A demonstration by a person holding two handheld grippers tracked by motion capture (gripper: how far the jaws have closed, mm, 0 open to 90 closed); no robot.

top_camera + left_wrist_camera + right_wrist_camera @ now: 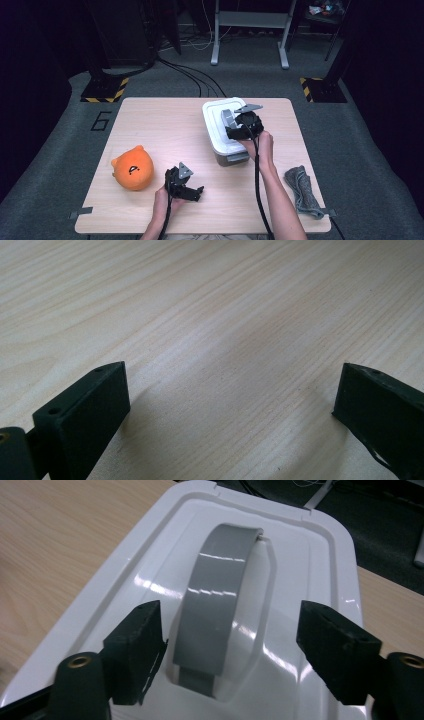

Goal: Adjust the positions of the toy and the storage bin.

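Observation:
A clear storage box with a white lid (216, 131) stands on the right half of the wooden table (160, 125). The lid (125, 580) carries a grey arched handle (216, 600). My right gripper (230, 625) hovers over the lid with one jaw on each side of that handle (227, 117); the pads do not press on it, so it is open. In the high view, the right gripper (235, 125) is held from the near side by a hand. My left gripper (196, 192) rests low near the table's front edge, open (232, 385), with bare wood between its jaws.
An orange round plush toy (132, 168) lies at the front left of the table. A bundle of grey rope (303, 191) lies at the front right corner. Beyond the table are black cables and stand legs on the grey floor.

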